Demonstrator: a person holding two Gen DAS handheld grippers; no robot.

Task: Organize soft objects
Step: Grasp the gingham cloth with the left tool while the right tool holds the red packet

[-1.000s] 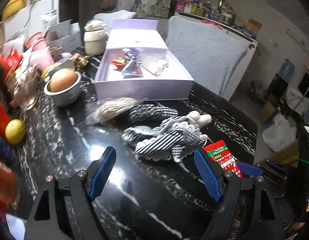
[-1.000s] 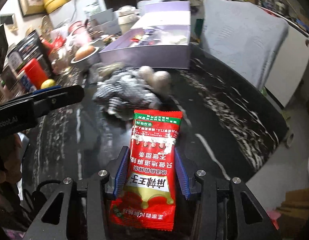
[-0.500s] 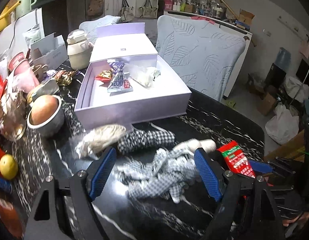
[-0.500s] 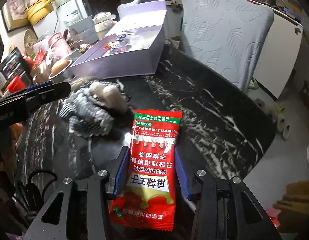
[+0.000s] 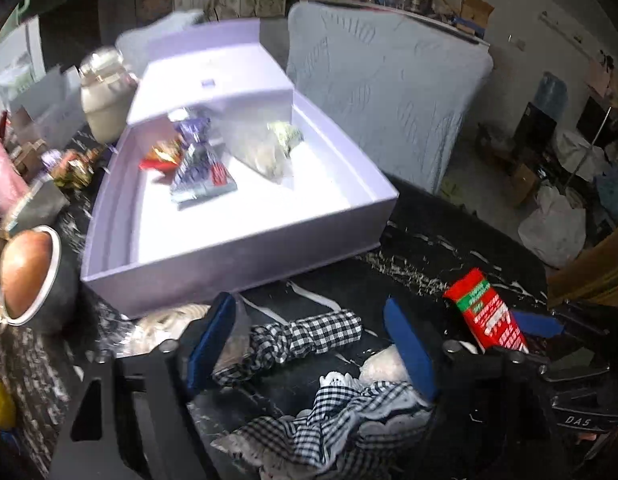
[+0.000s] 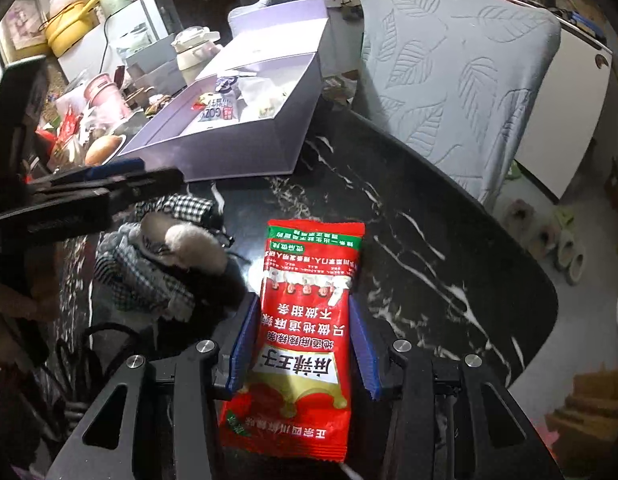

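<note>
A black-and-white checked soft toy [image 5: 309, 336] with pale fluffy parts lies on the black marble table [image 5: 429, 248], in front of an open lavender box [image 5: 237, 256] that holds several snack packets. My left gripper [image 5: 309, 340] hangs low over the toy. Its jaws are closing with the toy between them and a gap still shows at the pads. My right gripper [image 6: 305, 344] is shut on a red snack packet [image 6: 313, 280], just right of the toy [image 6: 157, 272]. The packet [image 5: 485, 312] also shows in the left wrist view.
A bowl holding a brown round thing [image 5: 25, 272], a cream jar [image 5: 105, 108] and clutter crowd the table's left. A clear bag [image 5: 169, 320] lies by the box's front wall. A chair with a pale leaf cover [image 6: 449, 80] stands beyond the table's curved right edge.
My left gripper moved forward toward the box and down over the toy, which now lies between narrower jaws. My right gripper shifted along the table, still gripping the red packet.
</note>
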